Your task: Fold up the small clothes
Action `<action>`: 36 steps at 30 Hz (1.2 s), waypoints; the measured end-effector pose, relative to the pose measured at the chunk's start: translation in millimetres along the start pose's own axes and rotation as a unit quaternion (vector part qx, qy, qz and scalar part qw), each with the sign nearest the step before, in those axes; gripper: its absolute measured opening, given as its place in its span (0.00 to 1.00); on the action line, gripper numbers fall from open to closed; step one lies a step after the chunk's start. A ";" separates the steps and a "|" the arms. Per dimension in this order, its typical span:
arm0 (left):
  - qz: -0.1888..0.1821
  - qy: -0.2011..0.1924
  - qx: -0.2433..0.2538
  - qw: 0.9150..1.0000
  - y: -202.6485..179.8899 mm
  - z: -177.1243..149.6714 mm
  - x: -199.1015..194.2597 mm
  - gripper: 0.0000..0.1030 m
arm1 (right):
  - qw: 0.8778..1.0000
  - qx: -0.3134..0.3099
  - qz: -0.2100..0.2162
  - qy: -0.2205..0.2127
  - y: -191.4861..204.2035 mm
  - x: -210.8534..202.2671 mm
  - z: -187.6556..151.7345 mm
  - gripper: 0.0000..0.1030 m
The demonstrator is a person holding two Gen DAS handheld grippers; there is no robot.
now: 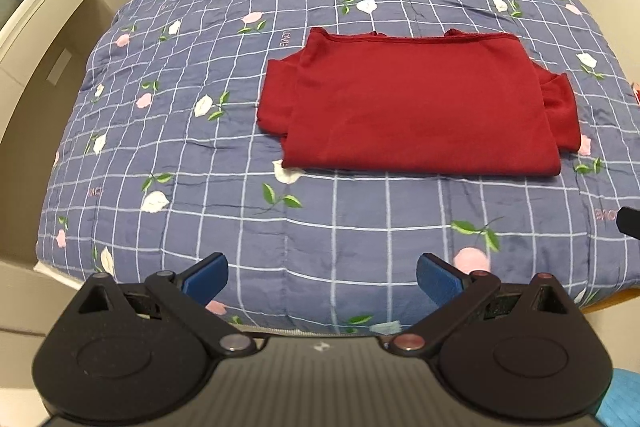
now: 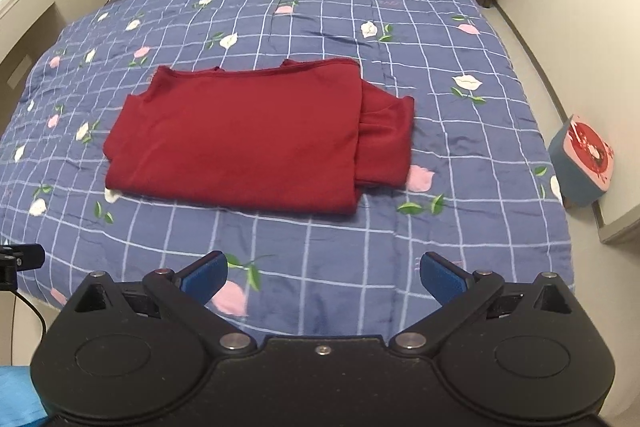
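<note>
On the quilt (image 1: 200,163) lies a folded red shirt (image 1: 416,103); left gripper (image 1: 322,279) and right gripper (image 2: 324,277) gape empty

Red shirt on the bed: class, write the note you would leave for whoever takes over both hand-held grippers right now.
Left hand-held gripper: open, empty, held above the quilt's near edge.
Right hand-held gripper: open, empty, likewise short of the garment.
Red shirt: lies flat on the blue checked quilt, folded in half, both short sleeves sticking out at the sides.
Done: first fold.
Left: probably tuck the sleeves in and fold once more for a compact bundle.
</note>
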State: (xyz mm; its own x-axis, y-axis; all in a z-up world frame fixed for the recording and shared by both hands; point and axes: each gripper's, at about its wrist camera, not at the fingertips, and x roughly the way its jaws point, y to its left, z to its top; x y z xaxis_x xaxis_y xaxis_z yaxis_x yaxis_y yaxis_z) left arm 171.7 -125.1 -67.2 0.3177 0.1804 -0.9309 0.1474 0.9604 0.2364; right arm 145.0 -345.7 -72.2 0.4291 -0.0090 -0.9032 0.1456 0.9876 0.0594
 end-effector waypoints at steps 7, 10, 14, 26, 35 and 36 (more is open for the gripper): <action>0.007 0.017 -0.044 0.999 -24.7 -2.2 -5.0 0.99 | 0.999 -0.037 0.010 0.028 -21.5 8.6 20.7 0.99; 0.013 0.019 -0.067 0.998 -27.5 -2.6 -11.8 0.99 | 0.998 -0.056 0.010 0.025 -24.2 0.3 34.3 0.99; 0.019 0.023 -0.108 0.994 -25.9 -3.0 -18.0 0.99 | 0.997 -0.075 0.018 0.017 -23.3 -19.2 51.6 0.99; 0.050 0.042 -0.157 0.985 -16.7 -3.6 -26.3 0.99 | 0.993 -0.086 0.073 -0.021 -10.0 -71.8 76.1 0.99; 0.071 0.044 -0.188 0.979 -4.0 -6.9 -24.0 0.99 | 0.991 -0.099 0.083 -0.024 1.6 -77.5 76.2 0.99; 0.072 0.045 -0.190 0.978 -2.2 -6.4 -23.1 0.99 | 0.991 -0.099 0.083 -0.023 1.9 -77.3 76.4 0.99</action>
State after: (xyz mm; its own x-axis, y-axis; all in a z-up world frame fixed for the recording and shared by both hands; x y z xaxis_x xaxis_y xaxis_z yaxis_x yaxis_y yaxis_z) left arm 158.1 -130.1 -48.0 0.2233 0.3208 -0.9204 -0.2566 0.9303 0.2620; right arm 180.2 -355.2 30.2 0.4737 0.1543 -0.8671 -0.1063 0.9874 0.1176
